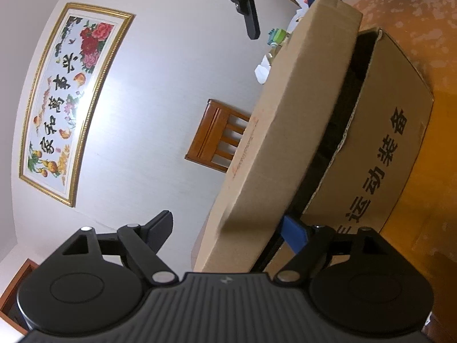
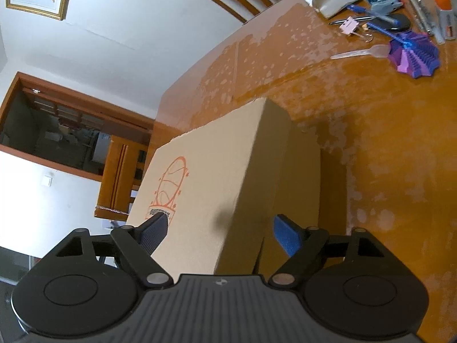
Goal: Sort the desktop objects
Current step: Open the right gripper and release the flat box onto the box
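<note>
Both black two-finger grippers, left gripper (image 1: 228,233) and right gripper (image 2: 221,233), released, jaws wide astride raised brown cardboard box lid (image 2: 205,183), worn orange wooden table (image 2: 385,143) beyond

Soft, even daylight fills both views. A bright patch of glare washes the white wall (image 1: 137,91) beside the framed picture (image 1: 71,100). The glossy table (image 2: 385,143) reflects pale blotches of light. The raised cardboard lid (image 2: 205,188) casts a dark shadow inside the box and is slightly blurred along its edge. Fisheye distortion bends straight lines; the corners go black.
</note>
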Demonstrator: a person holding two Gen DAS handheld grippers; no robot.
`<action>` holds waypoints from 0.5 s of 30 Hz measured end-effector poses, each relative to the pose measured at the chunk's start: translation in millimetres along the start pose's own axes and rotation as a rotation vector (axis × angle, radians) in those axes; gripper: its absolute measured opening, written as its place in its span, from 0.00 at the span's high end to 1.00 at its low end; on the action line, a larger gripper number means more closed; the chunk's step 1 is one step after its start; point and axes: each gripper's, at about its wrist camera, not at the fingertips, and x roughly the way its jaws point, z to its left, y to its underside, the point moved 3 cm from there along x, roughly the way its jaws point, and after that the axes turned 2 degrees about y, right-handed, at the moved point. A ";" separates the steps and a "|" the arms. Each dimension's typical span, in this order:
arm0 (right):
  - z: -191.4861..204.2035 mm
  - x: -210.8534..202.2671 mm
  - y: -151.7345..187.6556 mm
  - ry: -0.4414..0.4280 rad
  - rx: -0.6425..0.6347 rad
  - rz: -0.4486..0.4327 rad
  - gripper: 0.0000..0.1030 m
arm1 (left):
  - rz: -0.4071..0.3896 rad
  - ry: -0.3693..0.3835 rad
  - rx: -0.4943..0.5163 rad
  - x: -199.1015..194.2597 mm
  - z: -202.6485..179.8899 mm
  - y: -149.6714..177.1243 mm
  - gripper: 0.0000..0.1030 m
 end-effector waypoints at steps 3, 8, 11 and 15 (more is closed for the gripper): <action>-1.3 -2.7 1.6 0.005 0.004 -0.008 0.17 | 0.016 0.056 0.007 1.4 5.2 -2.1 0.19; -1.0 -4.4 5.5 0.009 0.008 -0.015 0.17 | 0.033 0.212 0.029 1.1 21.2 -2.9 0.14; -0.6 -5.2 6.2 0.010 0.011 -0.020 0.17 | 0.011 0.279 0.066 -0.6 28.2 -1.2 0.14; -0.8 -8.0 7.5 0.009 0.015 -0.029 0.17 | 0.009 0.358 0.075 -1.1 35.5 1.0 0.13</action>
